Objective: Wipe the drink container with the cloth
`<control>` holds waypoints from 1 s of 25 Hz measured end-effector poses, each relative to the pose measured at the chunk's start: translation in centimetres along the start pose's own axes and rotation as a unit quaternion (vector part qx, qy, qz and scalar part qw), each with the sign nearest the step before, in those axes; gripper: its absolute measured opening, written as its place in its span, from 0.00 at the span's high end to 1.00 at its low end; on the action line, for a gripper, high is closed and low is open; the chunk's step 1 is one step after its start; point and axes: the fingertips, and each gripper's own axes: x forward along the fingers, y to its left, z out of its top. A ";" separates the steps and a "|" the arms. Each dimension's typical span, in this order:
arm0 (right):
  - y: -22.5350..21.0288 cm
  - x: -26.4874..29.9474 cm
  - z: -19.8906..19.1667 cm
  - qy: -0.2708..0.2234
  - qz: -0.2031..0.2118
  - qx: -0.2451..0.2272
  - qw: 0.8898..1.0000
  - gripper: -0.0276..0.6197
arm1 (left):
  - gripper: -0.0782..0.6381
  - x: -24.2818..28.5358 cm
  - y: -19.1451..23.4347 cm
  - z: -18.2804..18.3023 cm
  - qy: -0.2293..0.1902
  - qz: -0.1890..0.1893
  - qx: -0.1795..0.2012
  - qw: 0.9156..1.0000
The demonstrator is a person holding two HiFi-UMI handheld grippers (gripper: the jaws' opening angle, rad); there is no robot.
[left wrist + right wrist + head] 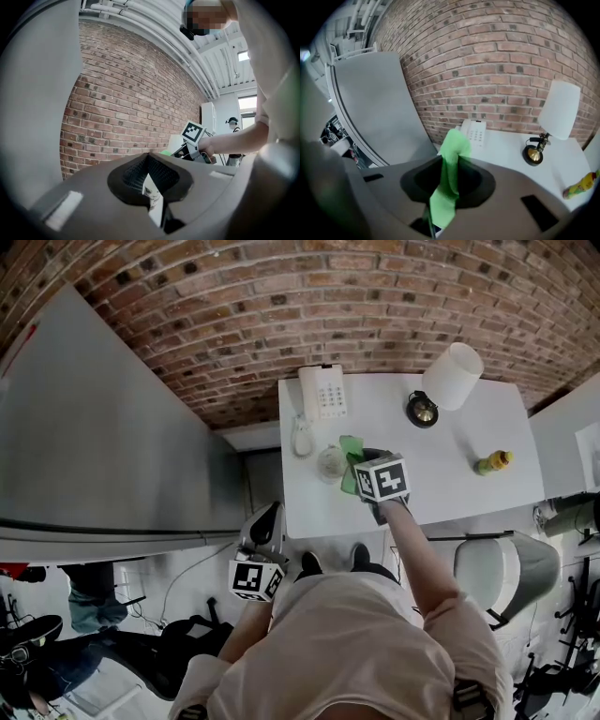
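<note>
While right arm (417, 549) stretches over table (450, 465) | right hand-held gripper (450, 161) clenched on cloth (446, 192) | left hand-held gripper (147, 161) clenched empty

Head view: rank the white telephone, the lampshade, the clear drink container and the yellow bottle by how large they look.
1-2. Lampshade and telephone: about alike. The shade stands higher, nearer the camera, so I won't rank them.
3. Drink container.
4. Yellow bottle, slightly smaller.
</note>
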 end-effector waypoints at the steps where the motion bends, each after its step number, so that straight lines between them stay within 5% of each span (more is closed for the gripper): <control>1: -0.4 0.2 0.1 -0.001 -0.005 0.002 1.000 0.86 | 0.88 0.1 -0.1 0.1 -0.001 -0.001 0.001 1.000; 25: -1.2 7.0 -1.2 0.043 -0.023 0.023 0.999 0.86 | 0.88 0.0 0.3 -0.2 0.007 0.008 -0.001 1.000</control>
